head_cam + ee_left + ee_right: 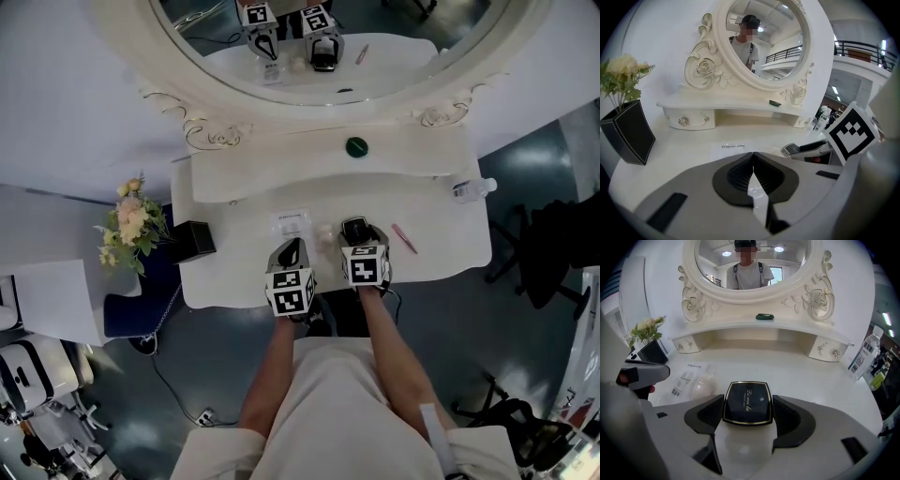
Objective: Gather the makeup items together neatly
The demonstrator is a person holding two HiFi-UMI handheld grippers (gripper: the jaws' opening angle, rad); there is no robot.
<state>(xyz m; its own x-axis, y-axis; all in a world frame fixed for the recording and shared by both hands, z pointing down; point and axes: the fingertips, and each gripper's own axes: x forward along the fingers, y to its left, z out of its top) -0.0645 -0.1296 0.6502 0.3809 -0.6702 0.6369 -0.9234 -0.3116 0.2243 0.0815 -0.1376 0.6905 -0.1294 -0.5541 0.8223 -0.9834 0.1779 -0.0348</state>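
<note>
Two jaws of the right gripper [748, 408] pinch the black compact [747, 399], the clear packet [691, 380] lies on the table [797, 369] at its ten o'clock, and the left gripper [752, 156] is closed, empty.

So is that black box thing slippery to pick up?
Probably a bit: the black compact looks glossy and hard-edged, so it could slide in the right gripper. It looks flat and stiff, so it likely won't bend or roll.
</note>
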